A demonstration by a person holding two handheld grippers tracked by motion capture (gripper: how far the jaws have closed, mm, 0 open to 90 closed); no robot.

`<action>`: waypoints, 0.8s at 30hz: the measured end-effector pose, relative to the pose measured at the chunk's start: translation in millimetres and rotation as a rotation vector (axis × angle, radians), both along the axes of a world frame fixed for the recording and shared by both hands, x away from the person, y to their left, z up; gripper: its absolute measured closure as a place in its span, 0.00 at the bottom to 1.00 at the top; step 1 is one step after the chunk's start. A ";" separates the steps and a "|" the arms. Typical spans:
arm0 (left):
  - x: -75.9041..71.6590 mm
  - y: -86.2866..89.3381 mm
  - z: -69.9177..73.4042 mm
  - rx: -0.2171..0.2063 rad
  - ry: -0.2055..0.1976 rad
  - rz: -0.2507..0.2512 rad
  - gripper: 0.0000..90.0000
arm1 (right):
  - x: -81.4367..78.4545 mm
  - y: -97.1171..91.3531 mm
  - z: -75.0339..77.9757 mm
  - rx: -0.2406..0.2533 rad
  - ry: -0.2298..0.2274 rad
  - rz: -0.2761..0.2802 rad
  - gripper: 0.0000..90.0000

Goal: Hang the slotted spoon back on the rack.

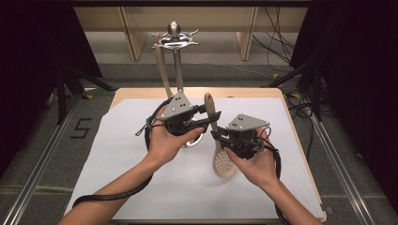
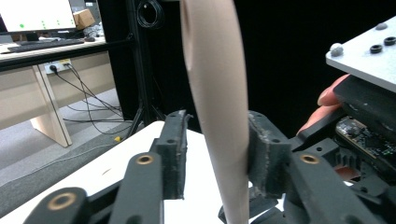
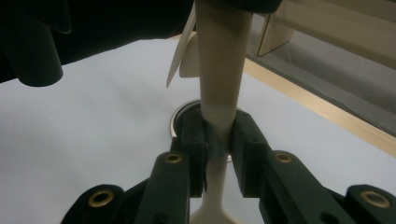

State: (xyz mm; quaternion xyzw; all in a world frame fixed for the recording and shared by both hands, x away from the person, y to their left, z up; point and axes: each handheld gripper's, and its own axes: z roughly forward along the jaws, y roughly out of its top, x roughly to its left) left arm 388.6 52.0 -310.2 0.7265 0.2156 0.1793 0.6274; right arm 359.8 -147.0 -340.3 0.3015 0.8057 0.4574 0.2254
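Slotted spoon [image 1: 220, 157] hangs upright at frame centre above the bench [image 1: 141, 187], right tool [image 1: 217, 133] clamped on its handle, left tool [image 1: 205, 117] apart around the upper handle, likely for handover.

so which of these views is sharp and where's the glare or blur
High view: evenly lit, the white sheet bright, a hard glint on the metal stand, surroundings dark. Left gripper view: the spoon handle and jaws fairly sharp, the desks behind soft, right half black. Right gripper view: the spoon handle bright and slightly soft, the top left corner in deep shadow.
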 end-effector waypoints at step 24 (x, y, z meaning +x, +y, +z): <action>-0.2 21.7 13.1 -0.046 0.051 -0.208 0.81 | 1.5 -7.1 1.6 0.054 -0.026 0.279 0.62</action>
